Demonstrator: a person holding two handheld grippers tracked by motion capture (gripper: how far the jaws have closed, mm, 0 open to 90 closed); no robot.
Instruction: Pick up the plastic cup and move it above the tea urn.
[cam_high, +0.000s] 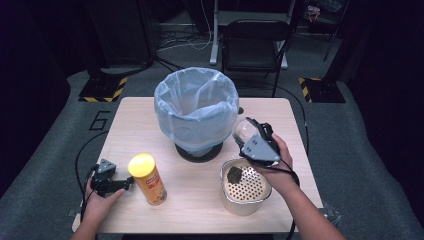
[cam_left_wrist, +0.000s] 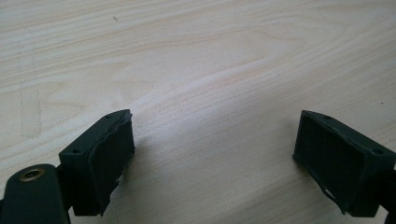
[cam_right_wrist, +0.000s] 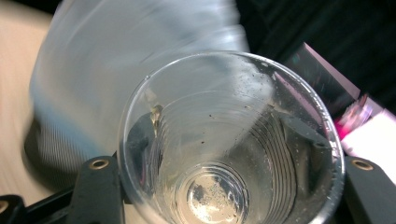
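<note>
Wooden table (cam_high: 150, 125), floor marked "6" | left tongs (cam_left_wrist: 212, 158) wide apart, empty | right tongs (cam_high: 248, 134) clamp clear cup (cam_right_wrist: 231, 140)

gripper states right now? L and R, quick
Left gripper: open, nothing between the jaws, over bare table.
Right gripper: shut on a clear cup, next to the bin.

Numeral "6" marked on floor (cam_high: 98, 120) left of table (canister label unreadable).
</note>
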